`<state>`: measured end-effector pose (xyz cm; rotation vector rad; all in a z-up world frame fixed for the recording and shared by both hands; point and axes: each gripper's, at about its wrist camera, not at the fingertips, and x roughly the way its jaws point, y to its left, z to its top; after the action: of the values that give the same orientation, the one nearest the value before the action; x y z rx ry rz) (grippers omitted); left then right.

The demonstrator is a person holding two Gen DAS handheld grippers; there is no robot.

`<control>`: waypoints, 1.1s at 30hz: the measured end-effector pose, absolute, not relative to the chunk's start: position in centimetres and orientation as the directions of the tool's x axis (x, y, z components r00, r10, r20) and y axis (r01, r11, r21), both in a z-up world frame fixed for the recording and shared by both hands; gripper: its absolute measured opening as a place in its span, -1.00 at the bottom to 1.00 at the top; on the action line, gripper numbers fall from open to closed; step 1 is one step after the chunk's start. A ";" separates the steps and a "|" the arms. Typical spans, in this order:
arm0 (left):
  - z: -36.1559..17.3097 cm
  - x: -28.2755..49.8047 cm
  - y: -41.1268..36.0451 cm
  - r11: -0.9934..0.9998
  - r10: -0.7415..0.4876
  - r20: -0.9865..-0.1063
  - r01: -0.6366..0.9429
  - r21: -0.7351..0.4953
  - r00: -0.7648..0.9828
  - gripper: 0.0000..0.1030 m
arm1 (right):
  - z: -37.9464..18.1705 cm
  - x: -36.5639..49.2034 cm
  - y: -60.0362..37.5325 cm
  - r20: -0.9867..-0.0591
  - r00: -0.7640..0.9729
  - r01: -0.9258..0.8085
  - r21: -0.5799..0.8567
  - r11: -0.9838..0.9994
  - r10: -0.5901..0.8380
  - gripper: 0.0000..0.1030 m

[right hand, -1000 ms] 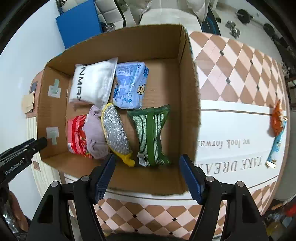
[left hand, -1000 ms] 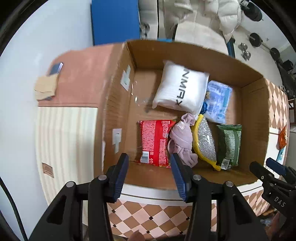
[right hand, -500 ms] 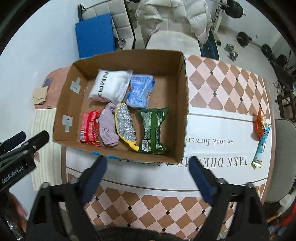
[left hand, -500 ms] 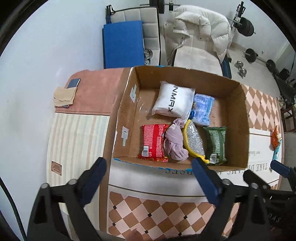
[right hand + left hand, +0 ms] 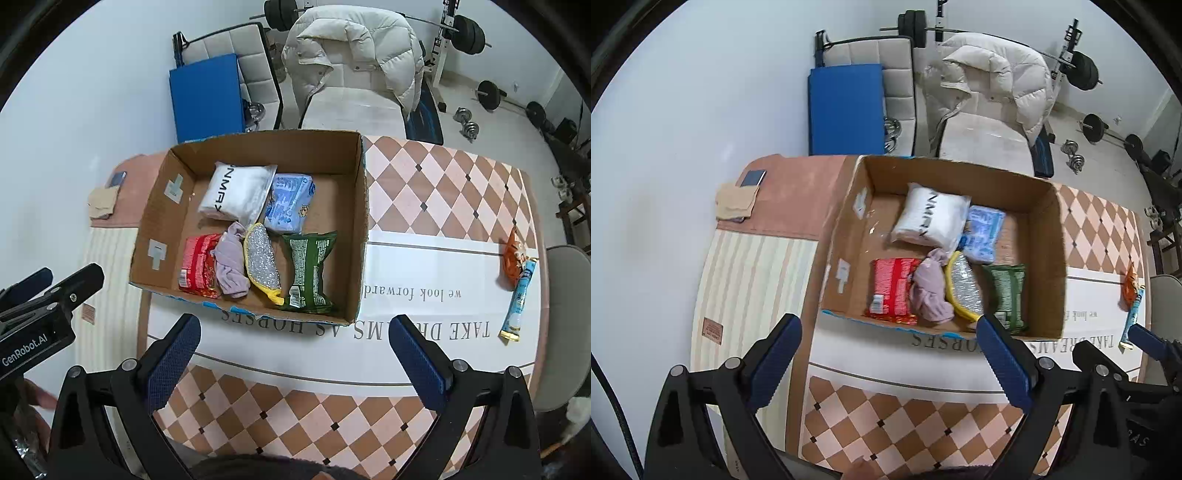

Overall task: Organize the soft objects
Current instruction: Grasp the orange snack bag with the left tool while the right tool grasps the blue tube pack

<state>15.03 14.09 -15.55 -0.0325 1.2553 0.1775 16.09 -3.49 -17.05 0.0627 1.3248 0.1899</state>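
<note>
With both jaws spread wide and empty, remaining work sits right: orange snack pouch [image 5: 514, 258] and light-blue stick sachet [image 5: 518, 300] lie on the tablecloth, long axes running away, nearer right gripper [image 5: 295, 360] than left gripper [image 5: 892, 362]; brown cardboard box [image 5: 364, 236] between.

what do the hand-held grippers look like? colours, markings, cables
Both match: black angular frames with silver screw heads, and blue ribbed pads on the fingers, on the left hand-held gripper and the right hand-held gripper. In the right wrist view, the left unit's black body carries white "GenRobot.AI" lettering. A thin black cable runs along the left wrist view's left edge. No sleeves visible.
</note>
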 end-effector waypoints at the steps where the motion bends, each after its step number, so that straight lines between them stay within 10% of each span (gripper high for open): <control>1: -15.3 15.3 13.2 0.988 0.115 -0.947 -0.135 0.077 0.299 0.88 | -17.0 16.1 -4.3 -0.955 0.237 -0.091 0.161 0.983 0.178 1.00; 16: -20.4 26.1 -15.0 0.924 -0.012 -0.984 0.378 0.057 0.176 0.88 | -23.3 17.8 -36.3 -0.984 0.179 0.447 0.082 0.891 0.000 1.00; 33: -30.2 32.4 -33.9 0.870 0.003 -0.997 0.491 -0.034 -0.074 0.77 | -39.5 21.6 -46.5 -0.973 -0.038 0.528 0.173 0.831 0.227 -0.45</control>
<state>32.40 -33.94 -30.22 0.3942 1.6056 -0.4204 21.64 -46.47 -39.49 0.6057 1.6207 -0.2685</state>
